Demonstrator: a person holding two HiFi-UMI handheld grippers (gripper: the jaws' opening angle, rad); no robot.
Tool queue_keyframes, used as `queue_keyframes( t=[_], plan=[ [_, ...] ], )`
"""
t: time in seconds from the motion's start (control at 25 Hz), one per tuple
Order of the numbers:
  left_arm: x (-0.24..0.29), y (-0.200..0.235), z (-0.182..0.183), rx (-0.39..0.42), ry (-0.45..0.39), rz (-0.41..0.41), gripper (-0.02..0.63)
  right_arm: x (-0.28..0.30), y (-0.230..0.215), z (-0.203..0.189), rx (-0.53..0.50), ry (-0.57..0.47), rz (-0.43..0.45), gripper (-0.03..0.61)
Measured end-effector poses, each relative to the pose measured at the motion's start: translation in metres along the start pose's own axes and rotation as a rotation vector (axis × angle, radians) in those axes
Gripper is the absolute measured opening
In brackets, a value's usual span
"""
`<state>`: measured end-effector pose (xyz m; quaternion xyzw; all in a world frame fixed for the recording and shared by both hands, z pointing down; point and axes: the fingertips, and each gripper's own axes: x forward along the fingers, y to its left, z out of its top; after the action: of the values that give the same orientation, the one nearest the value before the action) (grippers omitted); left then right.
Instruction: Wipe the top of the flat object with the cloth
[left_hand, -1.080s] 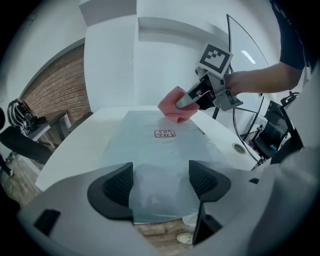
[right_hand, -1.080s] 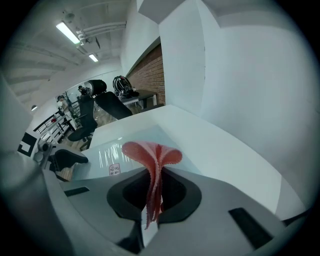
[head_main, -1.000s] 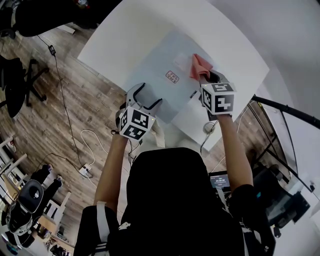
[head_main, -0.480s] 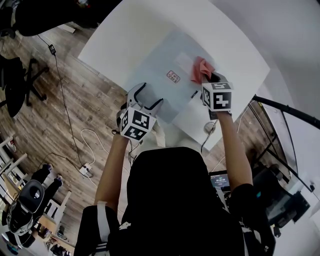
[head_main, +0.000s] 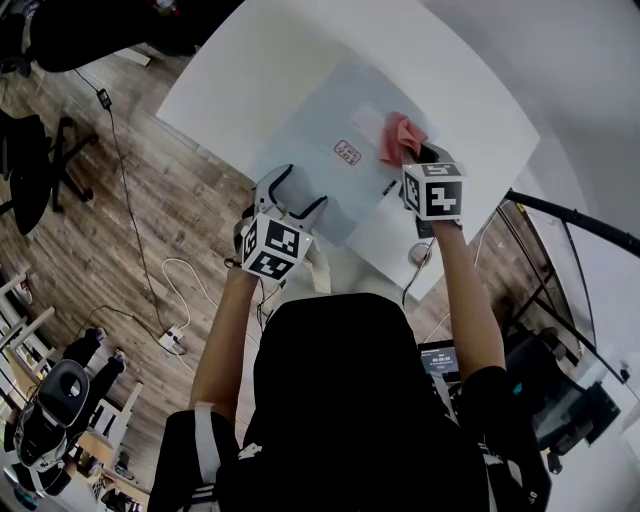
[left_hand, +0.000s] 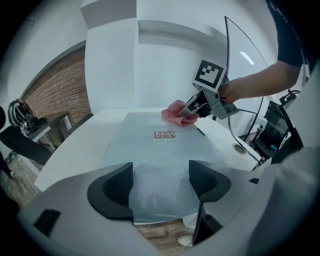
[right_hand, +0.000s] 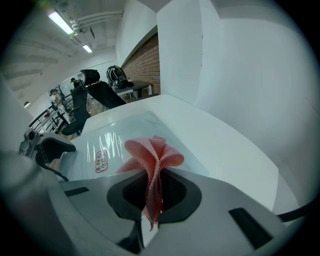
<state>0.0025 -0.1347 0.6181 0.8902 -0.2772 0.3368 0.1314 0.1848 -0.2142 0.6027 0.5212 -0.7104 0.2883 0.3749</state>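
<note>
Cloth — pink, pinched by the right gripper — lies on the flat object; left gripper stands open, empty.

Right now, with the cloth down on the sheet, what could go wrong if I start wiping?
1. The left tongs stand open over the sheet, not clamping it, so the wipe may drag or wrinkle it.
2. The sheet's near edge lies at the table edge; a pull toward you could slide it off.
3. The right tongs pinch only a narrow fold of the cloth; hard pressing may tug it loose.
</note>
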Motion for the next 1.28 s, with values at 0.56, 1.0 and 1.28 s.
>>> queue_keyframes(
  t=[0.56,1.0,1.28],
  plan=[
    [0.000,-0.001,0.000,0.002,0.002,0.003,0.342,0.010,0.052,0.009,-0.059,0.005,0.109,0.046],
    [0.001,-0.001,0.000,0.003,0.000,0.004,0.342,0.014,0.106,0.011,-0.227,0.010,0.202,0.046],
    [0.001,0.000,-0.001,0.003,0.002,0.004,0.342,0.012,0.134,0.009,-0.235,0.023,0.260,0.046]
  ],
)
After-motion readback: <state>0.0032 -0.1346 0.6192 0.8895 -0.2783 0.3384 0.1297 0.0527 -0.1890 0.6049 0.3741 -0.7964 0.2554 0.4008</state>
